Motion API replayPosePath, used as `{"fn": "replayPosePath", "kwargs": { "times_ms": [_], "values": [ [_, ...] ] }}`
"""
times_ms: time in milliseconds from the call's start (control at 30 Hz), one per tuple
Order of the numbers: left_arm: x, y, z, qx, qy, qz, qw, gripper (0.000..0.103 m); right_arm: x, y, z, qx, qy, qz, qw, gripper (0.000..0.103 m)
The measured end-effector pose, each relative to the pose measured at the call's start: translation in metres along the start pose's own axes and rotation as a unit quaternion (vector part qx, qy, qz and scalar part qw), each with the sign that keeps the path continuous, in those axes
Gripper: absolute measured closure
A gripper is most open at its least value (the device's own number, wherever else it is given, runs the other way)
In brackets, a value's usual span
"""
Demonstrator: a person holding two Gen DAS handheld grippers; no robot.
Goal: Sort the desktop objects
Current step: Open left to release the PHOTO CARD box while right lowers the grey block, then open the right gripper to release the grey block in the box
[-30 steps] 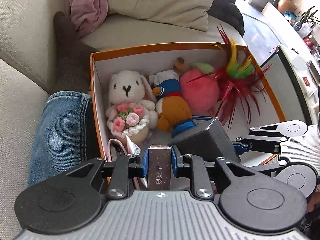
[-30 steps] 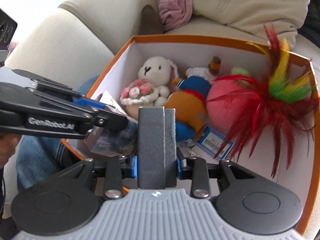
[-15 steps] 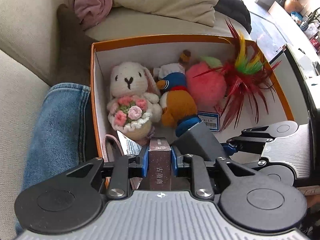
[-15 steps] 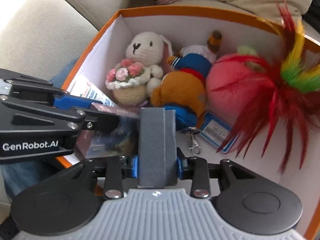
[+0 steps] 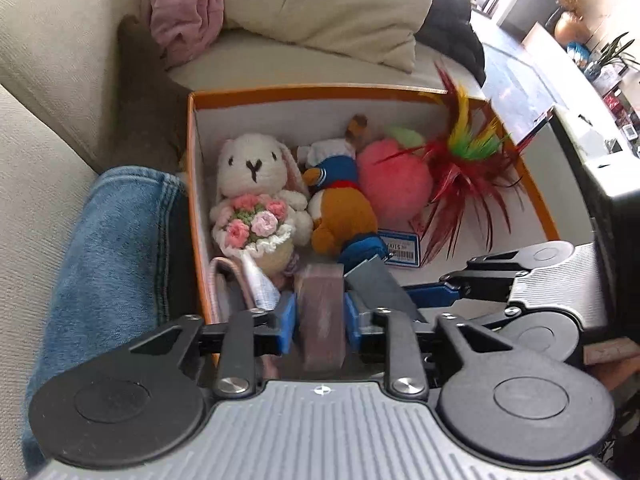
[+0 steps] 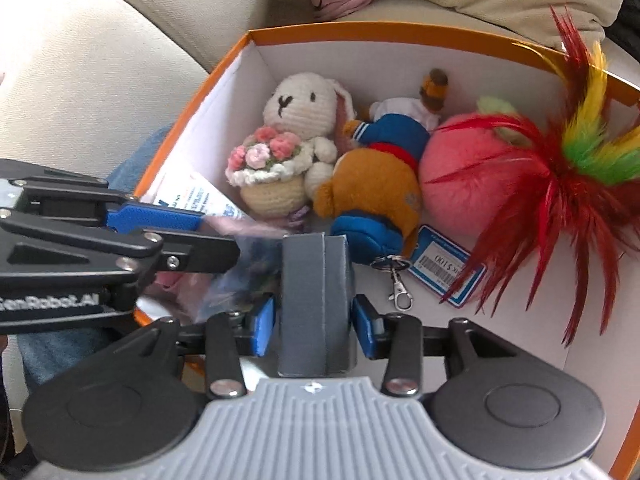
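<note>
An orange box [image 5: 192, 184] with white inner walls [image 6: 240, 92] sits on a beige sofa. It holds a crochet rabbit [image 5: 256, 196] [image 6: 288, 136], an orange plush in blue [image 5: 340, 204] [image 6: 380, 176], a pink plush ball [image 5: 394, 182] [image 6: 480, 180] and a red feather toy [image 5: 464, 172] [image 6: 568, 188]. My left gripper [image 5: 320, 312] has its jaws slightly apart around a small brown box [image 5: 322, 316] at the box's near edge. My right gripper [image 6: 314, 316] has its jaws slightly apart around a grey box [image 6: 316, 300] over the box's near part; it also shows in the left view [image 5: 500, 292].
A barcode tag [image 6: 448, 272] and a metal clip [image 6: 400, 292] lie on the box floor. A white paper [image 6: 196, 200] leans at the near left wall. A denim-clad leg [image 5: 112, 248] lies left of the box. Cushions [image 5: 320, 4] and pink cloth [image 5: 184, 8] lie behind.
Both grippers have lowered toward the box's near part and their jaws have opened a little. The brown and grey boxes no longer look tightly clamped.
</note>
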State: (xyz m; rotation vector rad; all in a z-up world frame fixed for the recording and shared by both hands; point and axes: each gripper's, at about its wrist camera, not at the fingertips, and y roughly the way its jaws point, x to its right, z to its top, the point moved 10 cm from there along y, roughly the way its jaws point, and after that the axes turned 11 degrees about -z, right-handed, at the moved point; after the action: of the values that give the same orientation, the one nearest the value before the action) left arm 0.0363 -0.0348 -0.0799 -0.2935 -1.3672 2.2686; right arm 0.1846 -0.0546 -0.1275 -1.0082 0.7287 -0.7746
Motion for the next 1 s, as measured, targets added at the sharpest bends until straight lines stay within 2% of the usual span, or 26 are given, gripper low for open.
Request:
{"fn": "replayPosePath", "kwargs": {
  "times_ms": [133,333,533,633,1000],
  "values": [
    [0.004,-0.019,-0.002,0.030,-0.005,-0.010,0.9995,0.055,0.002,-0.002,-0.001,-0.004,0.020,0.022,1.000,0.057],
    [0.005,-0.038,-0.004,0.063,-0.024,-0.026,0.9974,0.054,-0.008,0.003,0.002,-0.004,0.031,0.032,0.999,0.056],
    [0.002,-0.044,-0.009,0.070,-0.041,-0.022,0.9965,0.054,-0.003,0.002,-0.002,-0.006,0.048,0.048,0.998,0.055],
    [0.002,-0.049,-0.015,0.073,-0.050,-0.025,0.9958,0.054,-0.002,-0.003,-0.004,-0.001,0.041,0.040,0.998,0.054],
    [0.006,-0.075,-0.038,0.098,-0.051,-0.015,0.9937,0.054,0.002,-0.031,-0.006,0.056,-0.014,-0.044,0.997,0.050]
  ]
}}
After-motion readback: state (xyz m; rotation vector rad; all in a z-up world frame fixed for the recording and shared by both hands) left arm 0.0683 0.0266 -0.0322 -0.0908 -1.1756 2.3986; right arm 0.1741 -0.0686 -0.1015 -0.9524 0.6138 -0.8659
